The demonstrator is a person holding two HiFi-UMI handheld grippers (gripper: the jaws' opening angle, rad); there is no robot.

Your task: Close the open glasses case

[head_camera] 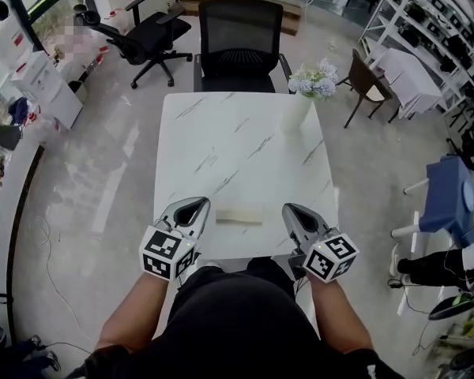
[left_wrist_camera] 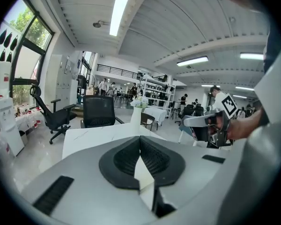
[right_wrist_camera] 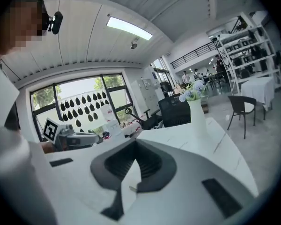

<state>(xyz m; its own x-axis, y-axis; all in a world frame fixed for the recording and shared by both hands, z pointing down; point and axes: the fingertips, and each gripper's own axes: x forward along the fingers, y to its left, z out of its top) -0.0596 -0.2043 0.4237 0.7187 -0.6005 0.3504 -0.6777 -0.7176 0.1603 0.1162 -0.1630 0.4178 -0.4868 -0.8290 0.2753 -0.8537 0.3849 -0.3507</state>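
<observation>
Head view, L to R: black swivel office chair (head_camera: 142, 38) on the floor at far left, well clear of the white marble-pattern square worktop (head_camera: 221, 140). Black mesh-back chair (head_camera: 238, 44) sits at the worktop's far edge. Left gripper (head_camera: 193, 208), grey body w/ marker cube at the rear, is hand-held over the near-left edge of the worktop, pointing away from the person. In the left gripper view its black ribbed fingers (left_wrist_camera: 124, 159) meet at the tips: closed, nothing btwn them. Pale beige flat oblong glasses case (head_camera: 239, 214) lies on the worktop close to the front edge, btwn the two grippers and touching neither, long side parallel to that edge. Lid state not readable at this res. Right gripper (head_camera: 298, 215), same build, is held over the near-right edge, roughly level w/ the left one. In the right gripper view its black ribbed fingers (right_wrist_camera: 152, 165) also meet at the tips: closed, empty. Each gripper view looks across the worktop and catches the other gripper off to one side. White vase w/ pale blue-white flowers (head_camera: 296, 110) stands upright toward the far-right corner, well apart from the case. Off the worktop to the right: brown chair (head_camera: 366, 85), table under a white cloth (head_camera: 411, 73), white shelving rack (head_camera: 434, 22).
</observation>
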